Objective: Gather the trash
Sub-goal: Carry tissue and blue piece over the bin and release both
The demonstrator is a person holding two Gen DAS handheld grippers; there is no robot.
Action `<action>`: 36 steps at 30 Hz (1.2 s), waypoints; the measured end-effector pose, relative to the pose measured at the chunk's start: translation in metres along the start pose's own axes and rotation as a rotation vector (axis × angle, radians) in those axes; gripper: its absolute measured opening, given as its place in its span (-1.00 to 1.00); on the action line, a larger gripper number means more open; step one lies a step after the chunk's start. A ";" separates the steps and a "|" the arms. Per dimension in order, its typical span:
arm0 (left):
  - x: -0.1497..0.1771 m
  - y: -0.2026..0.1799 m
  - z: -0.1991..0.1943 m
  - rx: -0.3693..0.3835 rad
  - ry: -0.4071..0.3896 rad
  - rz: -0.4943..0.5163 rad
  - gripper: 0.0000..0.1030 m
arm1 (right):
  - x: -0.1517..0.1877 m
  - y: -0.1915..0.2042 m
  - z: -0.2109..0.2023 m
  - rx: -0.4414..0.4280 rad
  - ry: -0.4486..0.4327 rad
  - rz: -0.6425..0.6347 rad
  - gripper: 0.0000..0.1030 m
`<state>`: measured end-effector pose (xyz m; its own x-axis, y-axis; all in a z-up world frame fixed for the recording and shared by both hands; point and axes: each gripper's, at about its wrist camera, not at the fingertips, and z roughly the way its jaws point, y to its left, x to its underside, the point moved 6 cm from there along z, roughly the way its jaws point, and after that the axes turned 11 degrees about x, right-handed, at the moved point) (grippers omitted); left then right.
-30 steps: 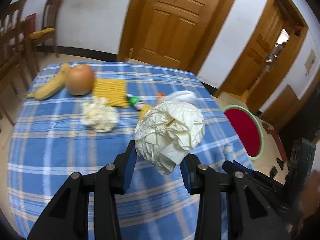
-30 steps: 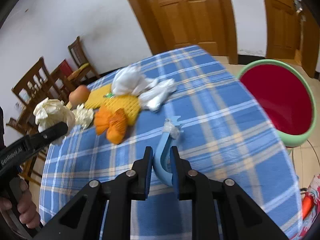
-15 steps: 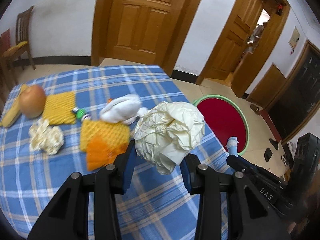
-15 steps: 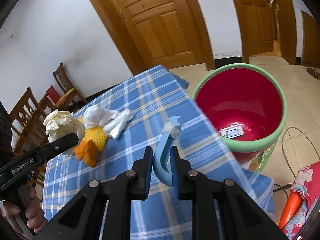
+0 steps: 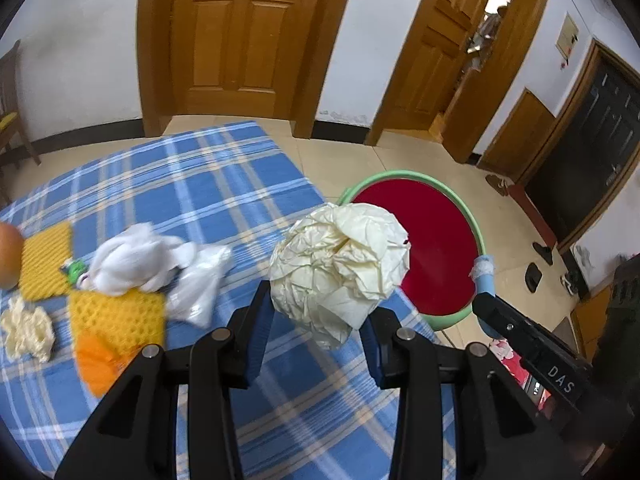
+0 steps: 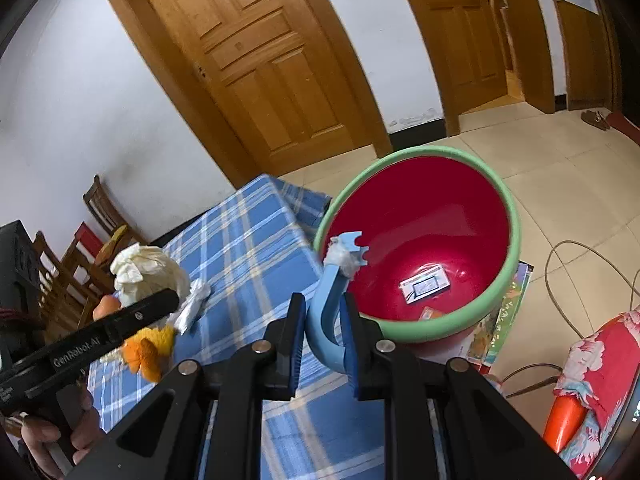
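Observation:
My left gripper (image 5: 316, 332) is shut on a crumpled ball of cream paper (image 5: 340, 264), held above the right edge of the blue plaid table (image 5: 208, 184). My right gripper (image 6: 322, 344) is shut on a curved blue plastic piece (image 6: 326, 312) with white film wrapped round its notched tip. That tip hangs over the rim of the red bin with a green rim (image 6: 420, 236), which stands on the floor beside the table. The same bin (image 5: 432, 248) lies just beyond the paper ball in the left wrist view. A label and small scraps lie in the bin's bottom.
On the table lie white plastic wrapping (image 5: 152, 264), yellow foam netting (image 5: 116, 316), an orange net (image 5: 100, 360), another cream paper wad (image 5: 28, 332) and a round fruit (image 5: 8, 256). Wooden doors stand behind, chairs (image 6: 96, 236) at the left, and a cable (image 6: 568, 292) on the floor.
Both grippers have swung right from over the table toward the red bin, each keeping its load. The bin now fills much more of both views.

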<state>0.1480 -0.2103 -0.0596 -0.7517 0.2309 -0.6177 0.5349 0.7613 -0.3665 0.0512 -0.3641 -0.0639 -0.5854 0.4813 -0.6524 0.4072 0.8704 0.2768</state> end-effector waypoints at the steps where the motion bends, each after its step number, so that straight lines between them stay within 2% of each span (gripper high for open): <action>1: -0.002 -0.001 0.004 0.001 0.003 0.008 -0.21 | -0.001 -0.003 0.001 0.002 0.000 0.007 -0.61; 9: -0.018 -0.027 0.045 0.009 0.026 0.071 -0.21 | -0.010 -0.024 0.012 0.017 0.007 0.039 -0.61; 17: -0.018 -0.041 0.087 0.018 0.089 0.092 -0.21 | -0.015 -0.045 0.027 0.039 0.021 0.077 -0.61; 31: -0.018 -0.054 0.127 0.009 0.155 0.147 -0.20 | -0.015 -0.061 0.042 0.057 0.047 0.105 -0.61; 32: -0.018 -0.053 0.129 0.007 0.158 0.150 -0.19 | -0.015 -0.061 0.040 0.059 0.047 0.105 -0.61; 36: -0.020 -0.053 0.133 -0.016 0.165 0.154 0.12 | -0.015 -0.063 0.042 0.066 0.051 0.109 -0.61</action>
<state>0.1858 -0.3355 -0.1206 -0.7156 0.4399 -0.5426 0.6427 0.7188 -0.2649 0.0640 -0.4311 -0.1011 -0.5696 0.5787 -0.5837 0.5145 0.8048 0.2958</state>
